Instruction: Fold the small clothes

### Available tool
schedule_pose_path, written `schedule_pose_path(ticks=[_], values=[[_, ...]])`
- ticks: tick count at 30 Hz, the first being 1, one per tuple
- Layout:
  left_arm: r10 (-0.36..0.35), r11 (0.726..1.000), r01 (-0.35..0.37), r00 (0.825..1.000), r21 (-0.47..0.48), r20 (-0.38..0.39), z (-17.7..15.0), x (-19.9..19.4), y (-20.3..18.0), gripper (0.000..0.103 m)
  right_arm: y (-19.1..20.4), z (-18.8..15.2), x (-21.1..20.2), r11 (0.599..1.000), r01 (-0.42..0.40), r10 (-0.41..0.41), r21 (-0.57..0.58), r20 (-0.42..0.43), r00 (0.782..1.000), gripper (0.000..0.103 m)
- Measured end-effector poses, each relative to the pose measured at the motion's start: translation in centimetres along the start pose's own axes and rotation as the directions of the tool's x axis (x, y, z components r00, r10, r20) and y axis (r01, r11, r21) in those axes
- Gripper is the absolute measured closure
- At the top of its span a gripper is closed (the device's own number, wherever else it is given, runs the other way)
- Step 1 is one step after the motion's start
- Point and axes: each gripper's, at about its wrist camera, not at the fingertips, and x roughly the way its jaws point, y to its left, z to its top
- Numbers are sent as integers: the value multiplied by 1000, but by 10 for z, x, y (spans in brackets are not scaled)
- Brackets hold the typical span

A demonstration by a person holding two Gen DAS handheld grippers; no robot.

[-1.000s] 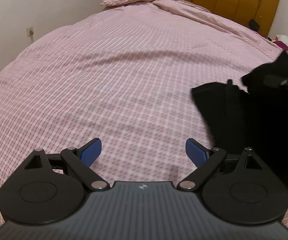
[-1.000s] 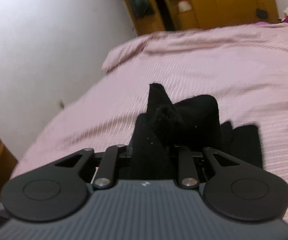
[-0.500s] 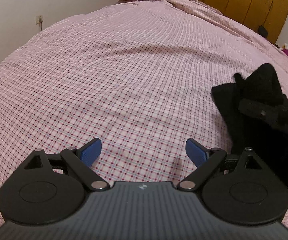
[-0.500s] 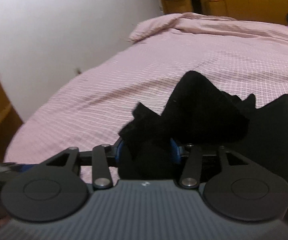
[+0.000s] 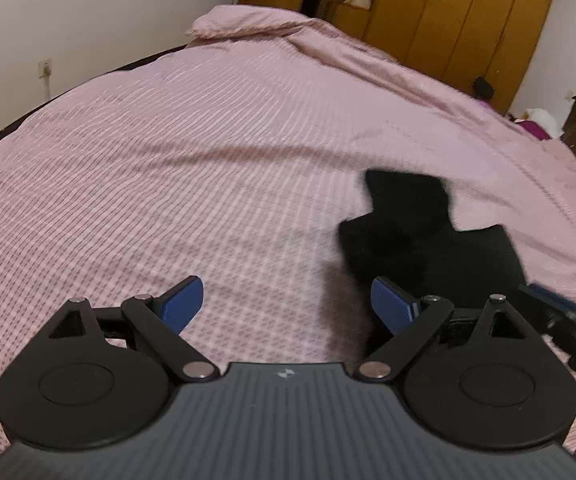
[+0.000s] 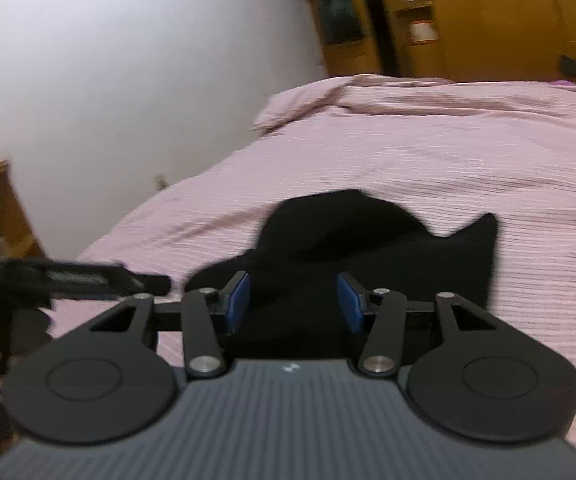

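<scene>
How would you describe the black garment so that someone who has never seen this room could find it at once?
Start at the large bed with the pink checked cover. The black garment lies partly folded on it, just ahead of the right gripper. It is the only dark thing on that pale cover.

Left wrist view: rides behind left gripper (image 5: 287,304), looks forward and down along blue fingers across pink bedspread (image 5: 192,168), toward wardrobe (image 5: 460,12) at far wall. Close above bed. Black garment (image 5: 428,240) lies right of centre.

Right wrist view: rides behind right gripper (image 6: 294,300), tilts down less steeply, faces same pink bedspread (image 6: 468,152), white wall (image 6: 128,60) at left, wardrobe (image 6: 488,12) beyond. Very near black garment (image 6: 348,248). Blurred.

Shared: bedspread, garment, wardrobe. Dark blurred shape at left edge (image 6: 68,280) probably left gripper.
</scene>
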Motion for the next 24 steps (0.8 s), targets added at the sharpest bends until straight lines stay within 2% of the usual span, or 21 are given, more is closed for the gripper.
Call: schedule_pose_path(ticks=[8, 15, 19, 21, 24], values=[[-30, 999, 30, 999, 32, 12, 7, 6, -27, 9, -41, -14, -3, 984, 168, -168, 66, -11, 986, 52], [-5, 1000, 6, 998, 18, -56, -4, 36, -34, 9, -53, -30, 2, 982, 150, -144, 115, -59, 988, 52], [70, 997, -66, 992, 46, -103, -19, 50, -33, 9, -54, -42, 7, 983, 151, -142, 103, -94, 985, 51], [51, 999, -49, 992, 21, -115, -24, 51, -29, 9, -52, -48, 6, 984, 150, -143, 93, -87, 986, 51], [-56, 998, 52, 995, -42, -79, -27, 45, -25, 10, -49, -52, 2, 985, 150, -145, 81, -64, 987, 50]])
